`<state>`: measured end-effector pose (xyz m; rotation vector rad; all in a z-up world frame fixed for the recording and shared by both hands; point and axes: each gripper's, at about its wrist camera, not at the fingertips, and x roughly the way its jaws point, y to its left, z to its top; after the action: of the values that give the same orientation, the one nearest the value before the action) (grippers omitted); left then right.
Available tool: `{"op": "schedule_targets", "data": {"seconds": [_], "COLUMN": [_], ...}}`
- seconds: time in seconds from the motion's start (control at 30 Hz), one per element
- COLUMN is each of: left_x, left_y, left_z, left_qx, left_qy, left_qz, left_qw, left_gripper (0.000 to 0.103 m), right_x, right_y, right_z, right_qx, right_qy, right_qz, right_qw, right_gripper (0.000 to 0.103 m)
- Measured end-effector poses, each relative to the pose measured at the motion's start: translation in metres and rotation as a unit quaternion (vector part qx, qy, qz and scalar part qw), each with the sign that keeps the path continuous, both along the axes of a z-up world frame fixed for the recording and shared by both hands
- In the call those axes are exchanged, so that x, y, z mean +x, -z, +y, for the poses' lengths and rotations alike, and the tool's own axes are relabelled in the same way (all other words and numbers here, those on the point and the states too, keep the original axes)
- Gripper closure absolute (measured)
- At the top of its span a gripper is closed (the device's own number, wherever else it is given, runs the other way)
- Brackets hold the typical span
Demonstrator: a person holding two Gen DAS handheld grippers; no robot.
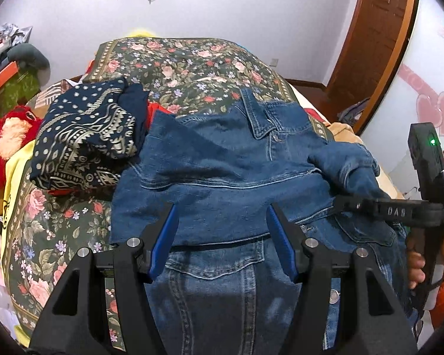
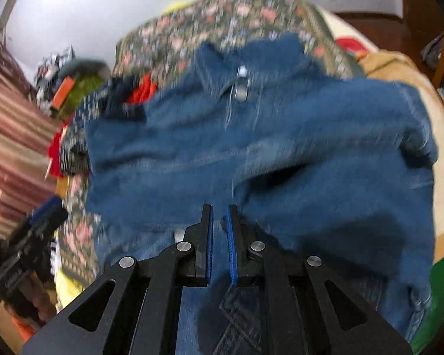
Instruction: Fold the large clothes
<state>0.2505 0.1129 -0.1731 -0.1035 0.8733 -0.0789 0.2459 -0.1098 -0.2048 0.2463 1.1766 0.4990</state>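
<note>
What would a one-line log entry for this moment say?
stage: folding denim jacket on floral bedspread | left gripper: open above jacket | right gripper: nearly shut, grip unclear | patterned navy garment: beside jacket

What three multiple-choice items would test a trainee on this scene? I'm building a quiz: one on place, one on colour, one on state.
1. Where does the patterned navy cloth lie relative to the denim jacket, in the left wrist view?
A. on its left
B. on its right
C. on top of it

2. What colour are the left tool pads?
A. red
B. blue
C. green

3. How do the left tool's jaws stand?
A. shut
B. wide apart over the denim
C. out of view

Answers: 1 A, the cloth sits left of the jacket; 2 B, blue strips line both fingers; 3 B, a broad gap shows between them.
</note>
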Motion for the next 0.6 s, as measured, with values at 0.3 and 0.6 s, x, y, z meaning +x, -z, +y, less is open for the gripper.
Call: {"op": "schedule_targets", "data": {"seconds": [0.3,0.6], "left_x": [0.024,0.068], "left_y": [-0.017,-0.039], "left_z": [-0.052,-0.15], "left_qx": [0.023,0.066], "left_qy": [0.055,0.158], "left_qz": [-0.014,-0.036], "left_qw": [0.9981,0.9845], "left_gripper": [0.042,0.036], "right_x": [-0.01,-0.021], "right_y": [-0.029,-0.06], "right_z": [-0.055,-0.139], "right_qx": [-0.003,-0.073], "right_qy": [0.036,0.14], "right_qz": [-0.038,-0.134], "right_qw": [0.999,0.978], "right_gripper": [0.069,0.052]}}
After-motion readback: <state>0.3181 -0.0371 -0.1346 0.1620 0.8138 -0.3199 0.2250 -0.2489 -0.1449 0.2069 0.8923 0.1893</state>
